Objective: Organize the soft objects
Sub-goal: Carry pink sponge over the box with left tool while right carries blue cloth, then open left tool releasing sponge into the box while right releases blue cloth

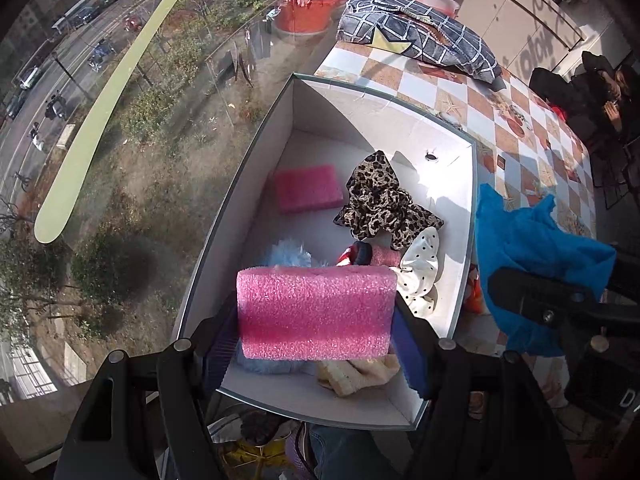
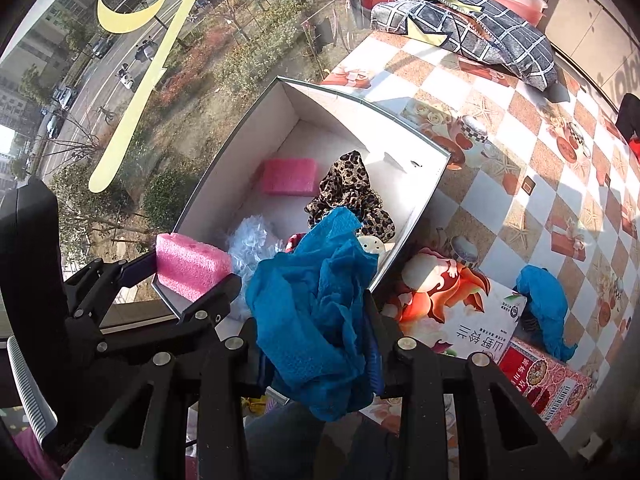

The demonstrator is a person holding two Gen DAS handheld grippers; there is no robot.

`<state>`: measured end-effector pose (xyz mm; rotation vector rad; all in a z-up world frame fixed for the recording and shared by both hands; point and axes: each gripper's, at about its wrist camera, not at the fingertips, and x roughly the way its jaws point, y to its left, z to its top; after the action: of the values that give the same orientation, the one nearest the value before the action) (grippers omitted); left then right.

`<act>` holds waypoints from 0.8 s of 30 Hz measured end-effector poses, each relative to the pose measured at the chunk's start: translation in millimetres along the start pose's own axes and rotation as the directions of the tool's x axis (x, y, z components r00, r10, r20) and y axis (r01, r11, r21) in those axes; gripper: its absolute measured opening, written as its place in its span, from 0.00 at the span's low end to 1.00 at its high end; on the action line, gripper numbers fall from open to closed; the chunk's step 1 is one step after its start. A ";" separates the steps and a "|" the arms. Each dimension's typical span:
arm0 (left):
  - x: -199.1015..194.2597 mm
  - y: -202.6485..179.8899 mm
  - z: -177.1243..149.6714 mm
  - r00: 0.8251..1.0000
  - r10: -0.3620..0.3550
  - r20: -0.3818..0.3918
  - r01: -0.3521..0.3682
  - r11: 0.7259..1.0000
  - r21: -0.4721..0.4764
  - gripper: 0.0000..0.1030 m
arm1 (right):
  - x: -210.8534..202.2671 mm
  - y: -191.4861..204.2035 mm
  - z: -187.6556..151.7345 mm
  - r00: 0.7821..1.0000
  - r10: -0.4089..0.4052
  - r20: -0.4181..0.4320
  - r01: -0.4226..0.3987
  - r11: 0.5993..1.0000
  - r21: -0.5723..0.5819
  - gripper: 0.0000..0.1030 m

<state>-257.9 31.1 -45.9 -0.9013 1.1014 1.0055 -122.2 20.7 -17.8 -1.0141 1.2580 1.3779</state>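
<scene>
Covering the table, a checkered cloth [image 2: 500, 184] meets the window [image 2: 120, 120].

Open box at the counter's window edge, both hand-held grippers above its near end

The white open-topped cardboard box [image 1: 400, 116] stands on the tile-patterned counter [image 1: 512, 128], its left wall along the window glass [image 1: 120, 140]. In it, a flat pink foam block [image 1: 308, 188] lies toward the far left, a leopard-print fabric scrunchie [image 1: 380, 204] just to its right, a white polka-dot scrunchie [image 1: 422, 272] by the right wall, a pale blue fluffy ball [image 1: 288, 254] and a cream knitted cloth [image 1: 356, 372] at the near end. The left hand-held gripper [image 1: 316, 314] holds a pink foam sponge [image 1: 316, 312] over the near end; the right hand-held gripper [image 2: 320, 344] holds a crumpled blue cloth [image 2: 316, 312] beside it, over the box's right wall. A checked dark pillow [image 2: 476, 24] lies at the counter's far end; a printed carton [image 2: 460, 312] lies right of the box, another blue cloth [image 2: 544, 300] on it.
</scene>
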 end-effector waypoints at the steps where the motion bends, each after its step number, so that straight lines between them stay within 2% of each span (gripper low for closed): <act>1: 0.3 0.0 0.0 1.000 0.001 0.000 -0.001 1.000 0.000 0.71 | 0.4 0.0 0.0 1.000 0.000 -0.001 0.000 1.000 0.000 0.35; 15: 3.3 0.1 0.4 1.000 -0.011 -0.005 0.011 1.000 0.007 0.72 | -0.1 -0.4 6.7 1.000 -0.009 0.014 0.009 1.000 -0.002 0.36; 16: 2.7 0.2 0.5 1.000 -0.014 -0.003 0.014 1.000 0.007 0.72 | -0.4 -0.8 8.3 1.000 -0.008 0.016 0.008 1.000 0.001 0.43; 17: 2.1 0.3 0.8 1.000 -0.013 -0.002 0.013 1.000 0.004 0.73 | -0.7 -1.1 9.5 1.000 -0.013 0.017 0.013 1.000 0.003 0.55; 19: 2.2 1.1 1.9 1.000 0.004 -0.008 -0.004 1.000 -0.003 0.76 | -2.6 -1.6 11.9 0.999 -0.019 0.026 0.019 1.000 0.006 0.65; 22: 6.0 2.8 3.6 0.995 0.088 -0.043 -0.088 0.996 -0.014 0.77 | -4.2 -1.8 14.2 0.999 -0.036 0.028 0.035 0.999 0.003 0.67; 23: 8.5 3.3 3.5 0.990 0.126 -0.062 -0.127 0.992 -0.015 0.78 | -3.4 -2.6 14.5 0.999 -0.038 0.020 0.038 0.999 0.007 0.80; 24: 11.5 4.4 3.5 0.984 0.155 -0.083 -0.157 0.987 -0.016 0.79 | -2.4 -3.8 14.7 0.999 -0.037 0.013 0.037 0.999 0.013 0.89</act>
<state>-259.5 37.8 -56.7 -0.8906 1.2472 1.1196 -117.5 34.9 -14.4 -1.0138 1.2309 1.3444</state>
